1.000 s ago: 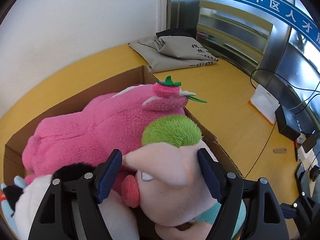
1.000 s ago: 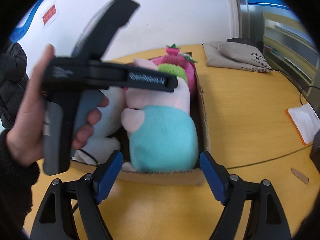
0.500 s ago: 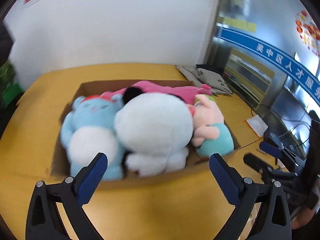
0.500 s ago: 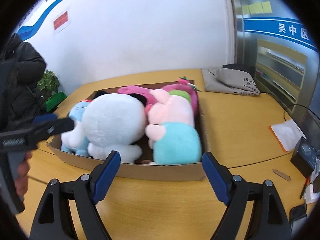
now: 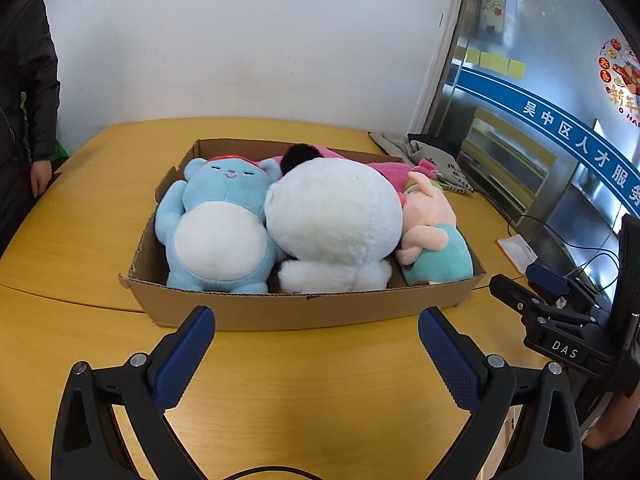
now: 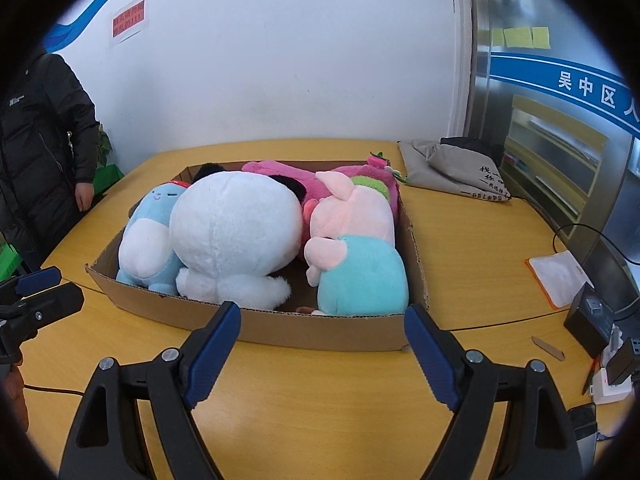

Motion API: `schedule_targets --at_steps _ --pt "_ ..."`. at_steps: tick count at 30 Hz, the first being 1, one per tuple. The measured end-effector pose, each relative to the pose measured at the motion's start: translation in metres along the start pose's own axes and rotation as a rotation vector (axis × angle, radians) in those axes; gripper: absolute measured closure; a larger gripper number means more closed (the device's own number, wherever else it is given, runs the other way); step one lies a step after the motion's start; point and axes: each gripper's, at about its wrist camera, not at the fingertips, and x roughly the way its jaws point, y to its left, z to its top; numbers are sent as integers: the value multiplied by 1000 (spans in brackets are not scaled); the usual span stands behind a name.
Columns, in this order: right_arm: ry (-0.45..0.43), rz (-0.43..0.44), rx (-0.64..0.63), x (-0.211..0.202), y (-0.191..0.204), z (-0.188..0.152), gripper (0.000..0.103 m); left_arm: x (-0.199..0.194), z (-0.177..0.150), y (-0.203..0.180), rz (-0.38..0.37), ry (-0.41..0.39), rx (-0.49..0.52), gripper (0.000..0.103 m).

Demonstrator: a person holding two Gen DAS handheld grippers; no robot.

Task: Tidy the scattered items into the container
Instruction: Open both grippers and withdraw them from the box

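Two grippers hang above the near part of the yellow table (image 5: pixel 312 364), both spread wide with nothing between their blue pads: the left gripper (image 5: pixel 316 344) sits nearest in the left wrist view, and the right gripper (image 6: pixel 322 338) does the same in the right wrist view, each apart from the box and its contents. Just beyond their tips stands the cardboard box (image 5: pixel 304 308), a shallow open tray on the tabletop, its near wall facing the fingers. Inside it, packed side by side and touching, lie four plush toys. At the left is the light blue bear (image 5: pixel 218 220), on its back with its white belly up. In the middle is the big white plush (image 5: pixel 334 212), with black ears at its far end. At the right is the pink pig in a teal outfit (image 5: pixel 434 240), pressed against the white one. Behind these, along the far wall of the box, lies the magenta plush (image 6: pixel 340 178), mostly hidden. Farther off on the table, to the right, lies a grey cloth bag (image 6: pixel 452 170), well apart from the box. At the far left stands a person in a black jacket (image 6: pixel 36 132).
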Motion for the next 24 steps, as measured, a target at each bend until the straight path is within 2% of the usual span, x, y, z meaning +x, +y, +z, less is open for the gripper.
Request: schedule_targets --at_steps 24 --pt "8 7 -12 7 4 0 19 9 -4 -3 -7 27 -6 0"
